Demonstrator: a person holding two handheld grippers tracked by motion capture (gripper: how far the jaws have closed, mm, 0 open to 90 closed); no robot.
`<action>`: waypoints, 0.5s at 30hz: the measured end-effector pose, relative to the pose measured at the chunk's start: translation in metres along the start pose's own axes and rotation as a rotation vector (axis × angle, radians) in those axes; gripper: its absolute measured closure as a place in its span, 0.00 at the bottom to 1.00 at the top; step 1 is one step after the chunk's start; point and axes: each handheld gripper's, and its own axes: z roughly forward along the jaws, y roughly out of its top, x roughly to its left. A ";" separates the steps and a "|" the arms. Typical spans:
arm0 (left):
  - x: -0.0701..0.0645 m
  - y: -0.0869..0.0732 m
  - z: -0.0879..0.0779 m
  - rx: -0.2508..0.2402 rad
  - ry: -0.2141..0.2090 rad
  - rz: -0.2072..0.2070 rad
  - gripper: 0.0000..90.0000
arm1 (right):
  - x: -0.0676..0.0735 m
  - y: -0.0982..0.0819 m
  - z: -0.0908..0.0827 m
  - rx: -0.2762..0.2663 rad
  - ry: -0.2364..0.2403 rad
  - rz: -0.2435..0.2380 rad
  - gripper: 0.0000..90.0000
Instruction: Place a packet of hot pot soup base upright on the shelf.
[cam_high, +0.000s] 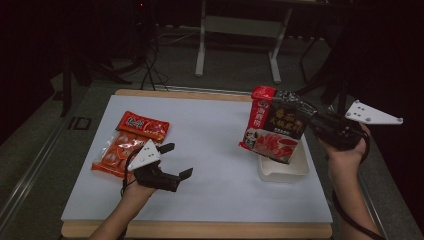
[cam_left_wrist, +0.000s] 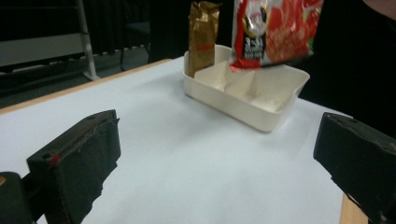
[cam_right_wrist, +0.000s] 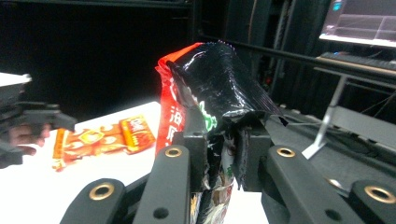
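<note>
A large black and red packet (cam_high: 276, 127) hangs in the air over a white divided tray (cam_high: 300, 170) at the right of the table. My right gripper (cam_high: 314, 124) is shut on the packet's edge, and the right gripper view shows its jaws pinching the crumpled black foil (cam_right_wrist: 224, 93). My left gripper (cam_high: 179, 160) rests low over the white mat at the left, open with nothing between its jaws (cam_left_wrist: 217, 154). Just beyond it lie two orange-red packets (cam_high: 143, 125) (cam_high: 116, 154). A gold packet (cam_left_wrist: 204, 37) stands upright in the tray's (cam_left_wrist: 261, 114) far corner.
A white mat (cam_high: 215, 150) covers the wooden table, whose front edge (cam_high: 200, 230) runs along the bottom. A metal table frame (cam_high: 239, 30) stands on the floor beyond. A monitor (cam_right_wrist: 362, 21) glows at the back in the right gripper view.
</note>
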 end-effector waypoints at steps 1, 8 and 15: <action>-0.001 -0.002 -0.001 0.007 -0.006 -0.003 0.01 | -0.002 -0.001 -0.001 -0.002 -0.012 -0.003 0.86; -0.004 -0.019 -0.014 0.020 -0.004 -0.024 0.01 | -0.026 -0.009 -0.010 -0.017 -0.074 0.011 0.85; -0.006 -0.034 -0.021 0.031 0.003 -0.035 0.01 | -0.044 -0.019 -0.011 0.021 -0.136 -0.002 0.85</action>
